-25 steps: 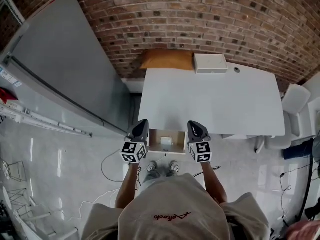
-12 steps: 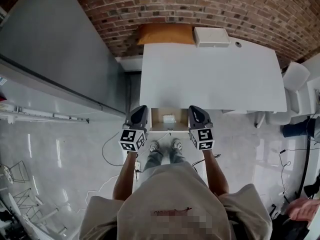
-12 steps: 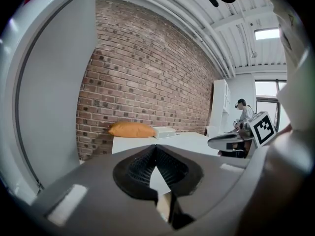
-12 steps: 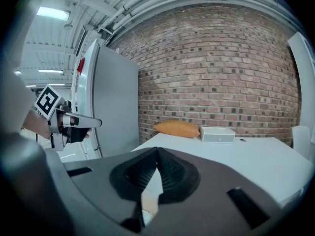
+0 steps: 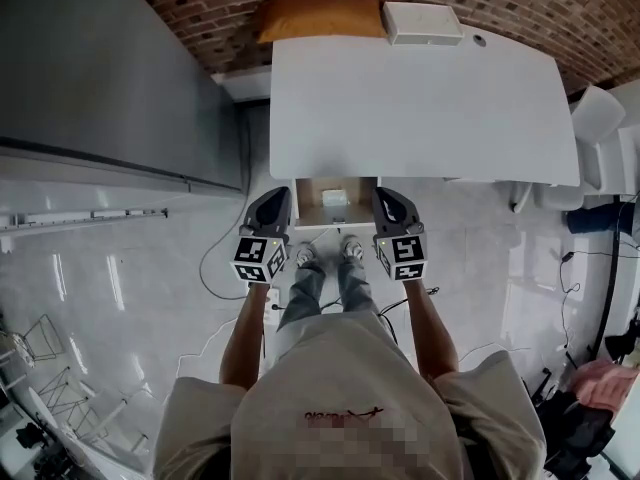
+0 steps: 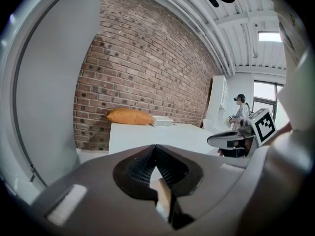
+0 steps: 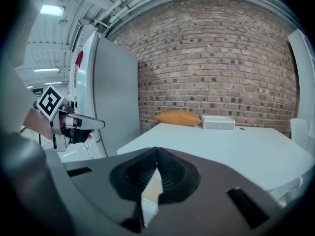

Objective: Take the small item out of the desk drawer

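The white desk (image 5: 420,108) has its wooden drawer (image 5: 312,208) pulled open under the front edge. A small white item (image 5: 336,198) lies inside it. My left gripper (image 5: 277,197) hangs just left of the drawer and my right gripper (image 5: 383,196) just right of it, both shut and holding nothing. In the left gripper view the left gripper (image 6: 156,147) has its tips meeting, with the drawer (image 6: 162,191) showing below them. The right gripper (image 7: 157,150) looks the same in its own view, with the white item (image 7: 149,204) glimpsed beneath.
An orange cushion (image 5: 320,18) and a white box (image 5: 420,23) sit at the desk's back edge against the brick wall. A tall grey cabinet (image 5: 100,68) stands at the left, a white chair (image 5: 600,118) at the right. My feet (image 5: 325,253) and a floor cable (image 5: 215,258) lie below the drawer.
Both grippers have sunk and come closer to the open drawer, now flanking it. The head view has tilted, so the desk sits higher in the picture. The jaws stayed shut.
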### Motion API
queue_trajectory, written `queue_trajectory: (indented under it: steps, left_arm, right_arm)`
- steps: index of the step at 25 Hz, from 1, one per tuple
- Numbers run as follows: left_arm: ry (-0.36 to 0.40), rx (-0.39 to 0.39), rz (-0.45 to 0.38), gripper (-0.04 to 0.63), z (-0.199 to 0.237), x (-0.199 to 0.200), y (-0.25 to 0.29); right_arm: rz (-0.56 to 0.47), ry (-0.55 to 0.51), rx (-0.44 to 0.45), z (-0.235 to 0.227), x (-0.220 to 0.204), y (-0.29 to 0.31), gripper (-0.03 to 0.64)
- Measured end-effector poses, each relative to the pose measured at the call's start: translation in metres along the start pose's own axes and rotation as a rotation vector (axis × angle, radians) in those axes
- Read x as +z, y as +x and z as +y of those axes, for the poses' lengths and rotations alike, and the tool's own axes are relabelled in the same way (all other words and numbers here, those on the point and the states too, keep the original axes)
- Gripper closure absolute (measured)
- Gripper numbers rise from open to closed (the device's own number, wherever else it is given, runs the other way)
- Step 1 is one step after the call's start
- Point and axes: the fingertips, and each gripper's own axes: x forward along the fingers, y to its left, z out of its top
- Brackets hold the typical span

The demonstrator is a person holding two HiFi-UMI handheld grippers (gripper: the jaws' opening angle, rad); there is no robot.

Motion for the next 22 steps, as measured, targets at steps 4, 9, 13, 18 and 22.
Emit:
queue_trajectory:
  steps: [4,9,13,18,22]
  left_arm:
    - [-0.017,-0.002,0.026,0.586,-0.003,-0.019,0.007]
    - [-0.031,0.019,0.059,0.586,-0.001,-0.044,0.009]
    - [-0.047,0.041,0.083,0.586,0.007,-0.065,0.01]
    - [-0.082,0.073,0.114,0.586,0.015,-0.095,0.008]
    - [-0.113,0.089,0.136,0.586,0.019,-0.123,0.008]
  right_arm:
    - [0.031,0.008,0.019,0.001,-0.019,0.006,0.606]
    - [0.077,0.021,0.051,0.006,-0.048,0.017,0.606]
    - [0.106,0.038,0.078,0.015,-0.071,0.029,0.606]
    - [0.161,0.057,0.115,0.028,-0.103,0.038,0.606]
    - [0.199,0.069,0.134,0.035,-0.129,0.043,0.606]
